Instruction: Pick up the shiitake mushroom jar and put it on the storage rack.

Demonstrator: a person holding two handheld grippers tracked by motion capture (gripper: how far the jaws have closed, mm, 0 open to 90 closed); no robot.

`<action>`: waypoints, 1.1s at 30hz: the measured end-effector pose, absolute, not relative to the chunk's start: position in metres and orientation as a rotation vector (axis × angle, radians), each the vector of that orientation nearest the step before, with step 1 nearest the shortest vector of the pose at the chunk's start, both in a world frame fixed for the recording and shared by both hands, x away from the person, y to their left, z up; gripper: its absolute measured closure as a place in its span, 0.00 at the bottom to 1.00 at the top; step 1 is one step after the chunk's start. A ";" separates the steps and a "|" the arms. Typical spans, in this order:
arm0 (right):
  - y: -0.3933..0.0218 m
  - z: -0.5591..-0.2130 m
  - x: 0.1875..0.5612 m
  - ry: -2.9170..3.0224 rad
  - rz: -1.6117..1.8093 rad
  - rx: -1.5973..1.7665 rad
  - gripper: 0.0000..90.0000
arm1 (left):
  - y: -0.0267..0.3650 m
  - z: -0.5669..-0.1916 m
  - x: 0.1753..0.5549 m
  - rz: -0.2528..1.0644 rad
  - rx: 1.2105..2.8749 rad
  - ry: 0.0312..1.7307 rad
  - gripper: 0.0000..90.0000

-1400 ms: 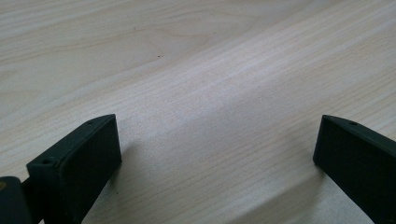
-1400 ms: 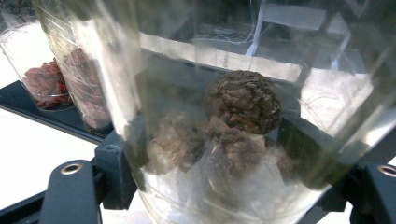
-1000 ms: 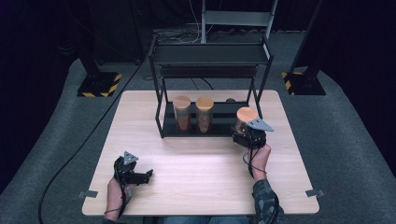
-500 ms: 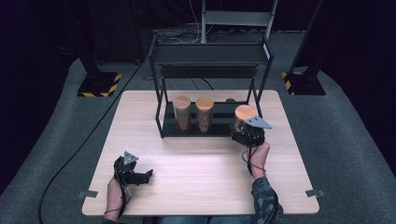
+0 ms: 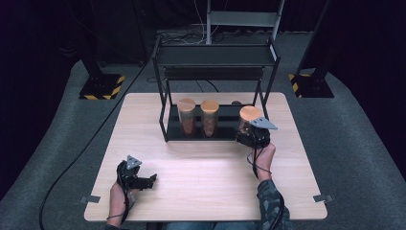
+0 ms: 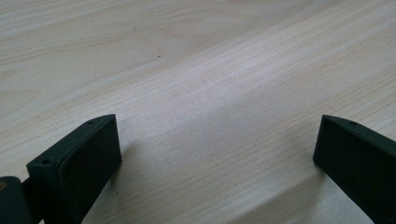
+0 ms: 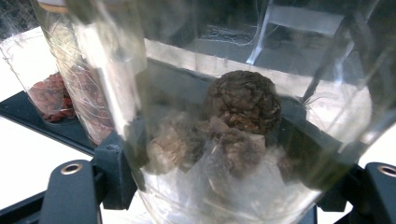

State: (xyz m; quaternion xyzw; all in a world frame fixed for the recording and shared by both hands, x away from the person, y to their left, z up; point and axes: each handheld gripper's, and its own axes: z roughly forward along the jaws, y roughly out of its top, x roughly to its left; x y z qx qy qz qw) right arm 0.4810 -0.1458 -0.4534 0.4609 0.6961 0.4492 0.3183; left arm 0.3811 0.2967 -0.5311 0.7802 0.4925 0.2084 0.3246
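Right gripper (image 5: 252,136) clamps the cork-lidded glass jar (image 5: 249,120) at the rack's (image 5: 215,57) right end. Left gripper (image 5: 143,181) rests open on the table (image 5: 201,167). The jar's base is hidden.

floor: grey carpet (image 5: 354,143) | table: pale wood (image 5: 201,172) | surround: dark | stand bases: hazard-striped (image 5: 100,87)
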 end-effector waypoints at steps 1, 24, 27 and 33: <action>-0.146 -0.453 0.481 1.831 1.185 1.214 0.27 | 0.297 -0.531 0.381 0.546 2.046 1.291 0.00; -0.140 -0.448 0.493 1.840 1.174 1.211 0.27 | 0.297 -0.531 0.381 0.546 2.046 1.292 0.00; -0.140 -0.448 0.494 1.843 1.175 1.212 0.27 | 0.297 -0.531 0.381 0.546 2.047 1.291 0.00; -0.139 -0.448 0.499 1.844 1.171 1.218 0.27 | 0.297 -0.531 0.381 0.546 2.047 1.291 0.00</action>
